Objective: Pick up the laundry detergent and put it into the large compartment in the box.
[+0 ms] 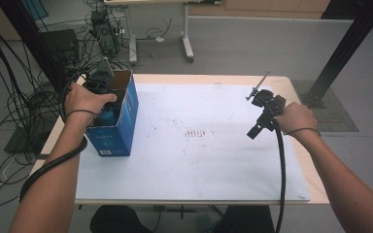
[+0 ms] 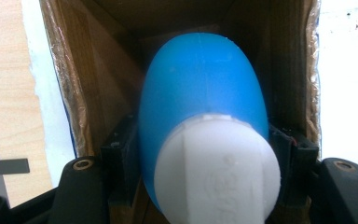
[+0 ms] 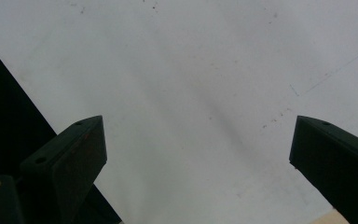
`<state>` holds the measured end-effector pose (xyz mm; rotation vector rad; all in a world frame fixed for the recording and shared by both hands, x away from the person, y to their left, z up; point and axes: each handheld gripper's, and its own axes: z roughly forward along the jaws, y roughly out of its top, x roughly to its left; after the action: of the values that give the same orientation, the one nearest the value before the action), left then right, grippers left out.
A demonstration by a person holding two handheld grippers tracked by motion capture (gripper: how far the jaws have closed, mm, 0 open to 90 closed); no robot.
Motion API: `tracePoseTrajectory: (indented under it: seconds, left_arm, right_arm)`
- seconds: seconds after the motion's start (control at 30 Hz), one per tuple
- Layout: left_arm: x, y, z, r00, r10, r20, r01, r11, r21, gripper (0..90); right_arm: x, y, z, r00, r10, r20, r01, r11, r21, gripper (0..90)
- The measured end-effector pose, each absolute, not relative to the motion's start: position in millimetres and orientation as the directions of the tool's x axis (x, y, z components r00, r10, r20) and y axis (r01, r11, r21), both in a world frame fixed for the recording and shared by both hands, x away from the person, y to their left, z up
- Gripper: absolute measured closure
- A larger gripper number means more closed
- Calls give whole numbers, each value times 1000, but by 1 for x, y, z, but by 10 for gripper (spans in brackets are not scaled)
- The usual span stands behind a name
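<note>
A blue bottle point(image 2: 200, 93) with a white cap point(image 2: 216, 172) sits between the jaws of my left gripper point(image 2: 205, 140), which is shut on it. The bottle hangs inside an open brown-lined cardboard box point(image 2: 98, 84), cap towards the camera. In the high view the blue box point(image 1: 121, 128) stands at the table's left edge. My left gripper point(image 1: 108, 109) reaches down into it, and a bit of the blue bottle point(image 1: 110, 116) shows beside the hand. My right gripper point(image 1: 258, 122) hovers over the right side of the white sheet point(image 1: 199, 155). In its own view my right gripper point(image 3: 198, 126) is open over bare sheet.
The white sheet covers a wooden table point(image 1: 315, 179) whose edges show left and right. Many cables point(image 1: 14, 107) lie on the floor at the left. A black frame post point(image 1: 342, 48) stands at the back right, and another table's legs point(image 1: 187, 43) are behind.
</note>
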<state>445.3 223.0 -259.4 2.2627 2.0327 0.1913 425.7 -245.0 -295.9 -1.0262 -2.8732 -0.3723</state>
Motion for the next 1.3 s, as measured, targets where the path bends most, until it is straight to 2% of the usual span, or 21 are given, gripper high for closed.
tracePoseTrajectory:
  seconds: [1.3]
  left_arm:
    - [446, 222, -259, 106, 994, 31, 982, -109, 152, 377]
  right_arm:
    - [425, -247, -296, -773, 617, 149, 635, 743, 211, 36]
